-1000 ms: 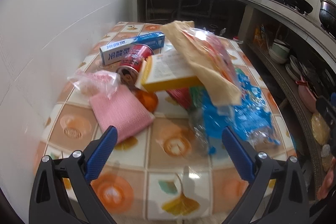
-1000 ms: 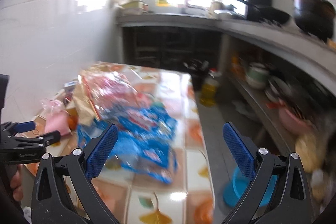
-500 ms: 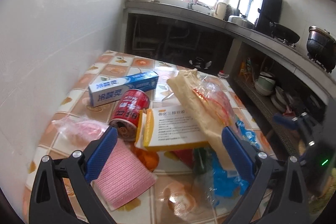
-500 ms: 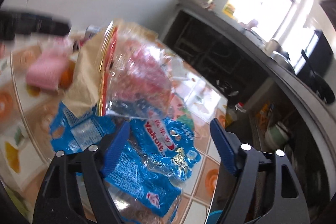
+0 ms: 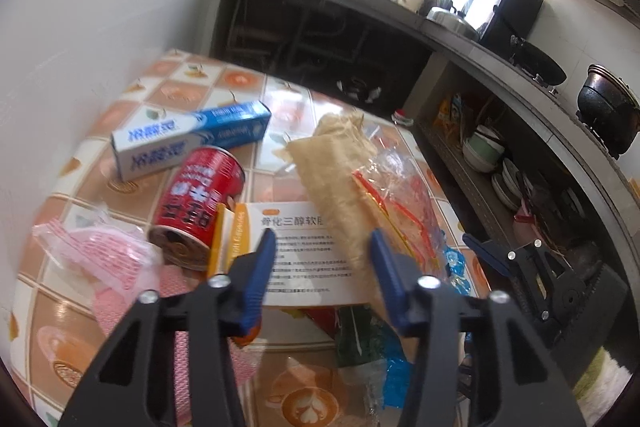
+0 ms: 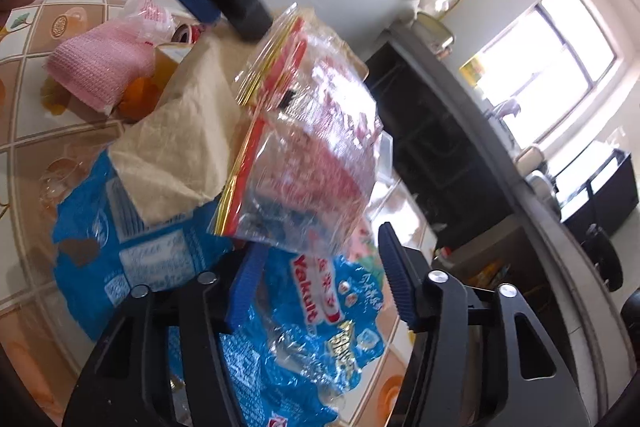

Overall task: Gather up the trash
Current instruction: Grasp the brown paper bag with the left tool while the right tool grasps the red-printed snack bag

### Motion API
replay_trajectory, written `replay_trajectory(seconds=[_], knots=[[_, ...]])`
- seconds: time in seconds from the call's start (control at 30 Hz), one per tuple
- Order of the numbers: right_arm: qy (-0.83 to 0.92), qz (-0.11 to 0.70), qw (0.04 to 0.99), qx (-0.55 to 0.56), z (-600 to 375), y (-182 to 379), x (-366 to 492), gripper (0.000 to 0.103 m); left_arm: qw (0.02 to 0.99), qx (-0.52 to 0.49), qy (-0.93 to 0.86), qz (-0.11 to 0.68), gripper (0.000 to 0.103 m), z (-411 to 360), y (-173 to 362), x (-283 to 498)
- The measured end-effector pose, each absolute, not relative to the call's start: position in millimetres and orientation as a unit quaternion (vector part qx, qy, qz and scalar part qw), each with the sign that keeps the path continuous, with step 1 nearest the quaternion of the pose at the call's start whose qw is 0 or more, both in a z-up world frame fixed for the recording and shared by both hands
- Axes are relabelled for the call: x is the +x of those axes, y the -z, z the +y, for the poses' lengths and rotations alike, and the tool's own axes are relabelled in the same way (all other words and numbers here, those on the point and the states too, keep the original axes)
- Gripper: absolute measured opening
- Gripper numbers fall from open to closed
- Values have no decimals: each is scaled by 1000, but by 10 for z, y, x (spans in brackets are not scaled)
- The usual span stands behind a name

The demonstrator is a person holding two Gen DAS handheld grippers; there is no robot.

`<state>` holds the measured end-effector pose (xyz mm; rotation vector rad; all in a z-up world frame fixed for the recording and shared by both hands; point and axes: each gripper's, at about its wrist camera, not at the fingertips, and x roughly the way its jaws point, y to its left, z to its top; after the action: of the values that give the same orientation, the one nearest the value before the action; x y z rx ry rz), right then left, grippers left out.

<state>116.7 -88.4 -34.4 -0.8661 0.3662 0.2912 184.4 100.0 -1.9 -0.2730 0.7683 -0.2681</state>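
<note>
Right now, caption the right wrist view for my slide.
Right gripper closing over blue Yakult wrapper and clear bag.

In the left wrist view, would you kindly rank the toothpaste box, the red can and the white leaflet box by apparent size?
1. Toothpaste box, longest.
2. White leaflet box, partly covered, so its place against the first is uncertain.
3. Red can, smallest.

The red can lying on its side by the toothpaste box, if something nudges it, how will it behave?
The red can lies on its side on the tiled table, so it will probably roll. Its open end suggests it is empty and light. The white and yellow box close beside it may block rolling that way.
</note>
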Motion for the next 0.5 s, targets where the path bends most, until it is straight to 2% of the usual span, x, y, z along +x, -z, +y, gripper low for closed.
replay_trajectory(seconds=[0.1,0.2,0.43,0.5], knots=[[-127,153,884,-422,-901,338,1086,35,902,-132,142,385,28,958,50,1889],[-116,137,886,-428,-941,326,1008,23,898,-128,148,394,21,945,79,1900],[-103,117,885,-439,-923,349,985,6,895,-123,151,402,18,940,89,1894],[-102,113,887,-436,-896,330,1015,4,895,-123,149,402,18,932,82,1892]])
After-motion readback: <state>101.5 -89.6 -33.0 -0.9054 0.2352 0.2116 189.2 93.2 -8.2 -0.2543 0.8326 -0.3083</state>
